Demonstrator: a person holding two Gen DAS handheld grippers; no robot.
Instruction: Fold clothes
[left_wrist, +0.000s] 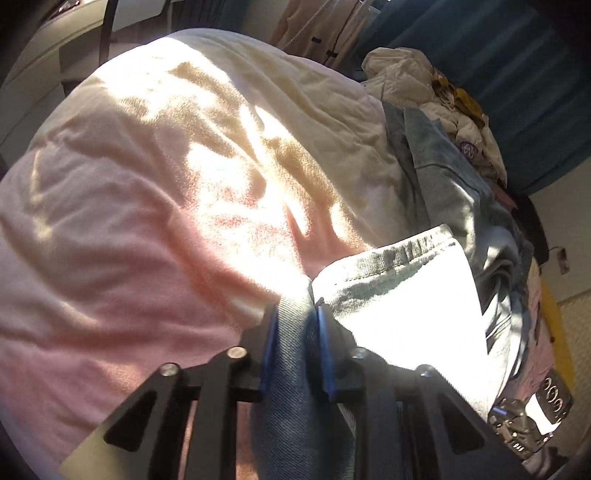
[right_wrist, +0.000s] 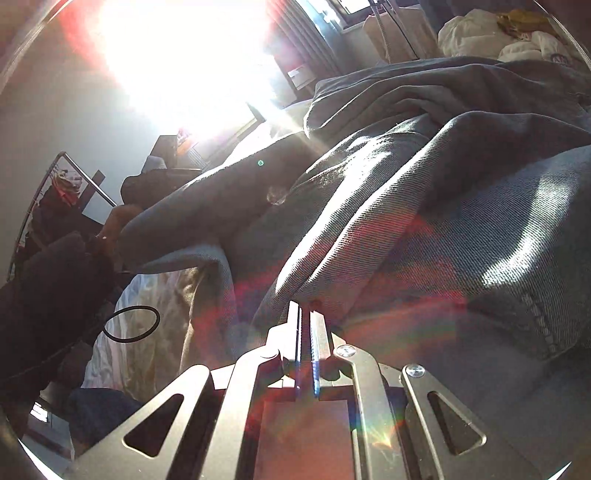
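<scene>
Denim was the story: the jeans (left_wrist: 399, 295) sprawled on the bed beside the pink blanket (left_wrist: 147, 221), left gripper (left_wrist: 295, 314) clamped on a fold, right gripper (right_wrist: 304, 306) pinching another edge. Fold underway; next, carry both edges across together.

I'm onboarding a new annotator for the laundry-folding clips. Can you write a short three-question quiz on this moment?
1. True or false: the left gripper is shut on a fold of the jeans.
2. What lies under the jeans in the left wrist view? A) a pink blanket B) a wooden floor C) a green rug
3. Fill in: in the right wrist view, the right gripper has its tips closed at an edge of the ____.

Key:
1. True. Denim passes between the blue pads.
2. A, the pink blanket.
3. Jeans; whether cloth is actually pinched there cannot be told through the glare.
</scene>
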